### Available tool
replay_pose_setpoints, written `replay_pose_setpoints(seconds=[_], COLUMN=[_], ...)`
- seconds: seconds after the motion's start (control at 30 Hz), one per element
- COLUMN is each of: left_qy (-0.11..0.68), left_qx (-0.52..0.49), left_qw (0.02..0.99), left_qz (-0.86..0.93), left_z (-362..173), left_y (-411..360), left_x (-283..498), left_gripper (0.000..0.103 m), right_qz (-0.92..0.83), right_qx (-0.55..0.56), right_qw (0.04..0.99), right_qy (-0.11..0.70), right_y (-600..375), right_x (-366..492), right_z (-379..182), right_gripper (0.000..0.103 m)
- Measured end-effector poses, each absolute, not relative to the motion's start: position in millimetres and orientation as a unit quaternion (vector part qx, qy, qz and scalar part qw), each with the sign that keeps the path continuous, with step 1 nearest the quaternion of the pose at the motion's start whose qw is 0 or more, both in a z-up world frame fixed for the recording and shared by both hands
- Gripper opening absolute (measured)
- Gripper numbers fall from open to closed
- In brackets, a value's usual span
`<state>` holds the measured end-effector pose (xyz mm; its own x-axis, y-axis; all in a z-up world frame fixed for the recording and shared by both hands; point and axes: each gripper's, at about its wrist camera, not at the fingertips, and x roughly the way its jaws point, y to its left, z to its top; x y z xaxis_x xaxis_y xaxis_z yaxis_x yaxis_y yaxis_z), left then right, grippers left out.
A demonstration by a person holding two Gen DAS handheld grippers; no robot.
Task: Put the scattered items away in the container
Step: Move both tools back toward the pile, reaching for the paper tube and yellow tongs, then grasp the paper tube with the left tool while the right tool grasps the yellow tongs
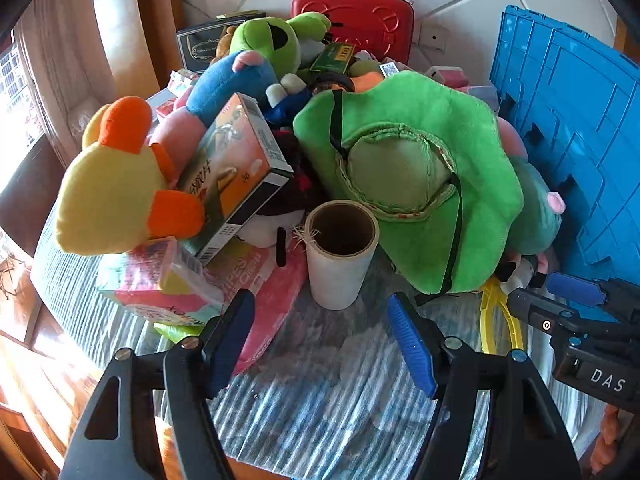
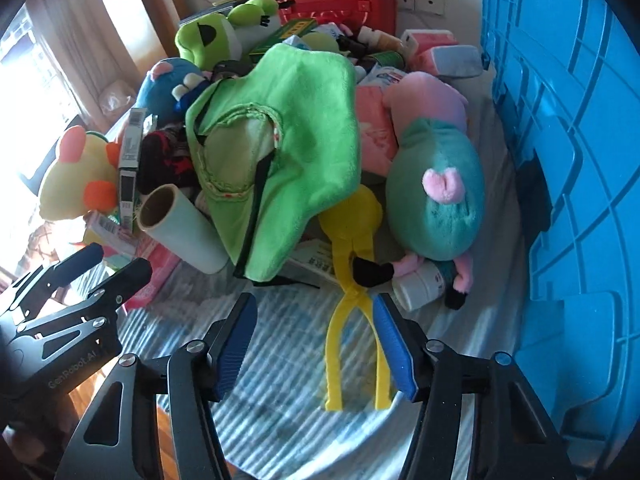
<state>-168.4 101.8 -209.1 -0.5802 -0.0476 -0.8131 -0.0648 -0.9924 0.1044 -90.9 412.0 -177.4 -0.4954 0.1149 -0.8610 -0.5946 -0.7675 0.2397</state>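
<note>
Pile of soft and boxy clutter sat on a striped blue-white cloth (image 1: 320, 400).

Far left lay a yellow plush (image 1: 108, 196) with orange felt patches, fuzzy and rounded. Against it leaned a glossy cardboard box (image 1: 236, 176), rectangular, tilted on edge. Under that sat a clear plastic pack (image 1: 160, 280) on a pink wrapper.

Centre-near stood a cardboard-core roll (image 1: 340, 256), cylindrical, open end up and tilted, wrapped in pale film.

Right of the roll draped a bright green fleece hat (image 1: 412, 168), wavy brim, black strap, paler lining showing.

Further right lay a teal and pink plush (image 2: 436, 192), round-bodied. Yellow plastic tongs (image 2: 356, 312), thin forked handles, lay near on the cloth. A white bottle (image 2: 420, 286) lay under the plush.

Far back stood a red hard-shell case (image 1: 360, 12) and a green frog plush (image 1: 276, 40).

Far right rose the blue plastic crate (image 2: 568, 160), ribbed wall, hard moulded.

Left gripper (image 1: 320, 332) hung spread and empty, the roll just beyond its tips, between the finger lines, not touched.

Right gripper (image 2: 316, 340) was also spread and gripped nothing; the tongs' handles lay on the cloth between its fingers, one handle right beside the blue right pad (image 2: 394, 348); whether they touched was unclear.
</note>
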Motion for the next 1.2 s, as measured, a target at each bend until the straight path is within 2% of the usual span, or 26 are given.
replay_pose_setpoints(seconds=[0.07, 0.1, 0.53, 0.57, 0.73, 0.9, 0.97, 1.07, 1.2], left_qy=[0.064, 0.065, 0.076, 0.076, 0.083, 0.085, 0.083, 0.080, 0.080], left_qx=[-0.461, -0.463, -0.480, -0.482, -0.489, -0.484, -0.483, -0.478, -0.467], left_qw=[0.010, 0.013, 0.042, 0.044, 0.050, 0.055, 0.057, 0.062, 0.068], left_qz=[0.885, 0.884, 0.873, 0.872, 0.867, 0.869, 0.870, 0.872, 0.878], left_z=[-218, -222, -244, -245, -254, -253, -251, -245, -232], left_y=[102, 102, 107, 107, 110, 111, 111, 113, 116], left_x=[-178, -183, -223, -225, -230, -228, -224, -215, -201], left_gripper=[0.068, 0.068, 0.068, 0.066, 0.046, 0.045, 0.045, 0.045, 0.045], right_qz=[0.818, 0.815, 0.797, 0.794, 0.783, 0.792, 0.794, 0.795, 0.798], right_qx=[-0.456, -0.459, -0.473, -0.476, -0.486, -0.475, -0.471, -0.474, -0.469], right_qw=[0.221, 0.225, 0.246, 0.249, 0.252, 0.251, 0.244, 0.250, 0.253], right_qy=[0.273, 0.275, 0.283, 0.284, 0.295, 0.291, 0.296, 0.284, 0.281], right_y=[418, 421, 457, 459, 471, 479, 480, 475, 466], right_x=[-92, -94, -126, -127, -131, -133, -132, -129, -112], right_z=[-187, -192, -222, -226, -243, -245, -244, -241, -235], right_gripper=[0.049, 0.048, 0.048, 0.048, 0.048, 0.047, 0.037, 0.033, 0.033])
